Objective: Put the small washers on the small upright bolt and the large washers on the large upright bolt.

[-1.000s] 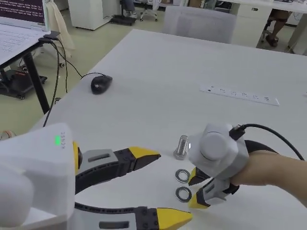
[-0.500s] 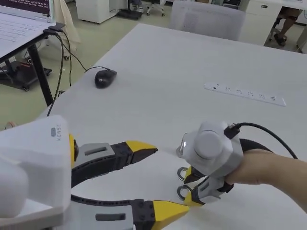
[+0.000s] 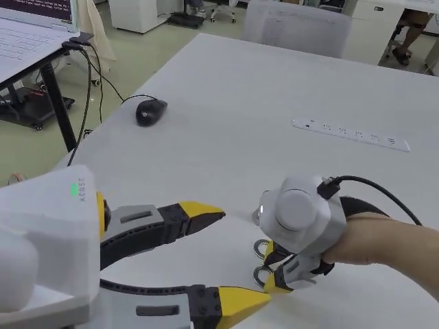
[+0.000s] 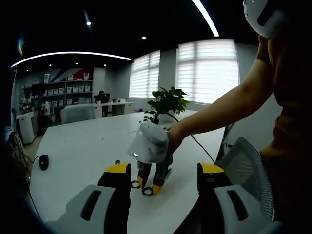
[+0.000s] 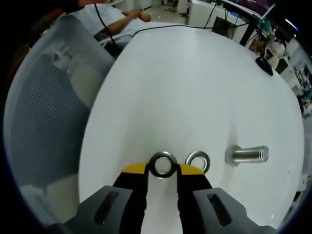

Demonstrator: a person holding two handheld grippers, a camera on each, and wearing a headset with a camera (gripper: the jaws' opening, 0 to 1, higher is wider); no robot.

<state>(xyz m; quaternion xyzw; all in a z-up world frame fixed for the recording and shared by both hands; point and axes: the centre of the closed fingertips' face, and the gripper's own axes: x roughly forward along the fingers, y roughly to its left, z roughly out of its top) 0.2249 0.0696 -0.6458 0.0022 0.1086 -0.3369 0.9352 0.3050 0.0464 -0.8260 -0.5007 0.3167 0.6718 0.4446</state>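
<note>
Two washers in the head view: near washer (image 3: 260, 276) at the right gripper (image 3: 269, 273) tips, far washer (image 3: 261, 248) just beyond; left gripper (image 3: 233, 259) gapes, released. Left gripper view: both lie ahead of its jaws. Right gripper view: jaws clench the near washer; one bolt (image 5: 248, 154) stands near the far washer.
</note>
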